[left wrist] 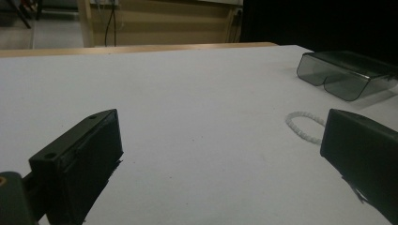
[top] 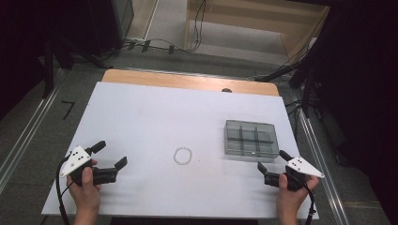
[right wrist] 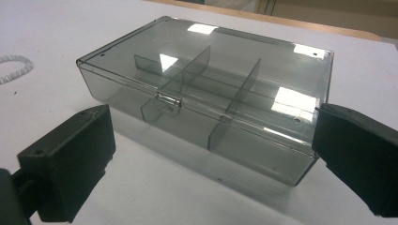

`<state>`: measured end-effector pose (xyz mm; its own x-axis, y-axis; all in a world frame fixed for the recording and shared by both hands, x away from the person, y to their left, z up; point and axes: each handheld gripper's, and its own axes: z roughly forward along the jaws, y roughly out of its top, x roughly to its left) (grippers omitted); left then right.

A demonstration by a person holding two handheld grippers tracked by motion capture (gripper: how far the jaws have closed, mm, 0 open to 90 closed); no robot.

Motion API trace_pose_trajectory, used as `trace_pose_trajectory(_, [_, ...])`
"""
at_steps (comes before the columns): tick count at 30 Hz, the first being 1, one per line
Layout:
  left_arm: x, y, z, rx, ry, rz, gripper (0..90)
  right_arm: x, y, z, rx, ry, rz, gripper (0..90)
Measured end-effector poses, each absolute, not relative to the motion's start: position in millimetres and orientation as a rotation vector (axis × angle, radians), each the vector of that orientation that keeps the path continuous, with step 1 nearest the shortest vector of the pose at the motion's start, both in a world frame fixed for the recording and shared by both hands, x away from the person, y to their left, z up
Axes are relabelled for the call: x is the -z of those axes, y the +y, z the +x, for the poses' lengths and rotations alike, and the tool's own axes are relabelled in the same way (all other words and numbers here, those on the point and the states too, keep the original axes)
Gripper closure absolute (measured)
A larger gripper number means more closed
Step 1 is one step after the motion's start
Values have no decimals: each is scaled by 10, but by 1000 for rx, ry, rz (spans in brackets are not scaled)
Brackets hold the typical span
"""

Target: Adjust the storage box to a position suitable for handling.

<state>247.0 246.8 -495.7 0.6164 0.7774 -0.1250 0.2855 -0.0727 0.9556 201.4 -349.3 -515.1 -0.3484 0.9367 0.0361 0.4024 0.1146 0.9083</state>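
Observation:
A small ring of white beads lies flat near the middle of the white table. To its right sits a smoky clear plastic box with several compartments and its lid down. My left gripper rests low at the front left, open, nothing between its jaws. In the left gripper view the bead ring lies just beyond the right jaw, with the box farther off. My right gripper stands open just in front of the box, facing its latch, jaws apart from it.
A wooden strip runs along the table's far edge. Cables lie on the floor behind it. Dark equipment stands at the far left and right. Metal rails run along both sides of the table.

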Motion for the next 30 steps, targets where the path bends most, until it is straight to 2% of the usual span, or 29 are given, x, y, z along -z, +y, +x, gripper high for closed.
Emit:
trace_pose_trajectory(19, [4977, 2413, 2460, -539, 888, 1682, 0, 4938, -3467, 2041, -1243, 1800, 1296, 0])
trace_pose_trajectory(30, [4978, 2407, 2463, -535, 894, 1685, 0, 4701, -3586, 2316, -1234, 1775, 1294, 0])
